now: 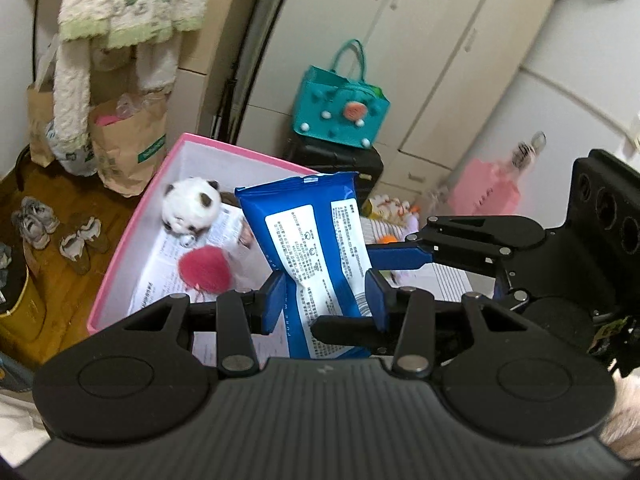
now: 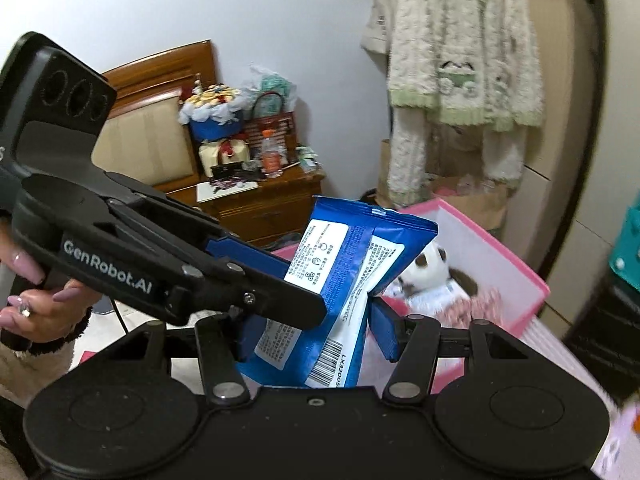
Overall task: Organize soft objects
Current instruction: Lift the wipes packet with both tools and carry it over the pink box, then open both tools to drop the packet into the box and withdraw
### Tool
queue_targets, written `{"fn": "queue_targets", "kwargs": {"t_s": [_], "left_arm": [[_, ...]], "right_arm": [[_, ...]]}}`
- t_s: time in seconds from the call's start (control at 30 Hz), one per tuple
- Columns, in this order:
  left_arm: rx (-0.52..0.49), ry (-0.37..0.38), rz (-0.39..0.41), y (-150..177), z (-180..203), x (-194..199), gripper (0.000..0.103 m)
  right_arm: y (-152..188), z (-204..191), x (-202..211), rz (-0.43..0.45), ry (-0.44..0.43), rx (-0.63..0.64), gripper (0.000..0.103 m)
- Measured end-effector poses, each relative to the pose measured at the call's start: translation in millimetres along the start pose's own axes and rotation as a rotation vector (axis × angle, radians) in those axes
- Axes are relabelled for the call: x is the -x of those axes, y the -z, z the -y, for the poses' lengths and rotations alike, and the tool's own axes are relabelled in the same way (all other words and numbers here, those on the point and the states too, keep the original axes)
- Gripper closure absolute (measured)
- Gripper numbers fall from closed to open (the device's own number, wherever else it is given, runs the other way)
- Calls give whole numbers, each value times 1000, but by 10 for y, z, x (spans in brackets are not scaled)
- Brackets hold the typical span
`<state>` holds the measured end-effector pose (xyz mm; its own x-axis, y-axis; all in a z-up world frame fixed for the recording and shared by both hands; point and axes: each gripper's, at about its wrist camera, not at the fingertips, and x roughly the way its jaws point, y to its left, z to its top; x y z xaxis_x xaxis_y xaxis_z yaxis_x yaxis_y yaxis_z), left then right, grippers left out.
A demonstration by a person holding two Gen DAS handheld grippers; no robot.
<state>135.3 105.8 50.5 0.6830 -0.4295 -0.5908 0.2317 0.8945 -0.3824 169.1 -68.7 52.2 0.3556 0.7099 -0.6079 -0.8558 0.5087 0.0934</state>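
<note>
In the left wrist view, the left gripper (image 1: 326,300) has its blue fingers (image 1: 274,300) closed on the lower part of a blue wipes pack (image 1: 308,240), which stands upright between them with its white label facing the camera. The right gripper (image 1: 394,258) comes in from the right, and one of its blue fingers lies against the pack's right edge. Behind the pack sits a pink box (image 1: 132,236) lined with printed paper, holding a white-and-brown plush toy (image 1: 192,208) and a red fuzzy ball (image 1: 204,274). A teal bag (image 1: 340,112) rests on a black case beyond, brown paper bags (image 1: 124,148) stand on the floor at the left, and a fluffy garment (image 1: 120,4) hangs above them. In the right wrist view, the right gripper (image 2: 316,336) grips the same wipes pack (image 2: 340,280) low down, the pack filling the gap between its fingers (image 2: 384,332). The left gripper (image 2: 296,276) reaches in from the left and clamps the pack higher up, held by a person's hand (image 2: 36,300). The pack hangs at the near edge of the pink box (image 2: 512,256), where the plush toy (image 2: 432,280) lies. A wooden nightstand (image 2: 272,200) carries clutter behind.
</note>
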Motion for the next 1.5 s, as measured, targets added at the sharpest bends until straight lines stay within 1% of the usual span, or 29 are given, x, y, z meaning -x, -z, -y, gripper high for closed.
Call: {"fn": "queue_targets", "kwargs": {"t_s": [0.07,0.2,0.37,0.47,0.6,0.7,0.77,0.87,1.0,1.1,1.23,1.47,1.5], "left_arm": [[36,-1,6,-78,-135,-58,61],[88,-20,-11,-164,-369,-242,61],[158,-27,-73,-173,-634,-515,61],[181,-29,-111,-149,-740,-652,61],[199,-23,-156,-93,-839,-775,61],[213,-14,-200,-51,-886,-856,63],[213,1,-233,-31,-895,-867,63],[215,24,-247,1,-908,-851,63],[273,40,-273,35,-973,-925,63],[292,38,-288,80,-972,-987,63],[263,13,-289,108,-906,-1009,63],[249,-4,-278,94,-876,-946,63],[246,-3,-277,90,-866,-936,63]], "right_arm": [[-61,112,-138,-12,-38,16,41],[-115,337,-416,-53,-116,30,41],[-105,469,-703,-116,-174,110,41],[-81,509,-820,-156,-208,144,41],[-63,527,-926,-203,-249,210,41],[-49,557,-980,-248,-299,269,41],[-37,574,-979,-257,-326,289,41],[-39,597,-1004,-272,-354,316,41],[-30,608,-1063,-316,-374,360,40],[-22,626,-1113,-357,-394,391,38],[-30,659,-1153,-387,-416,394,37],[-44,720,-1170,-357,-455,317,37],[-39,721,-1162,-355,-447,304,37]]}}
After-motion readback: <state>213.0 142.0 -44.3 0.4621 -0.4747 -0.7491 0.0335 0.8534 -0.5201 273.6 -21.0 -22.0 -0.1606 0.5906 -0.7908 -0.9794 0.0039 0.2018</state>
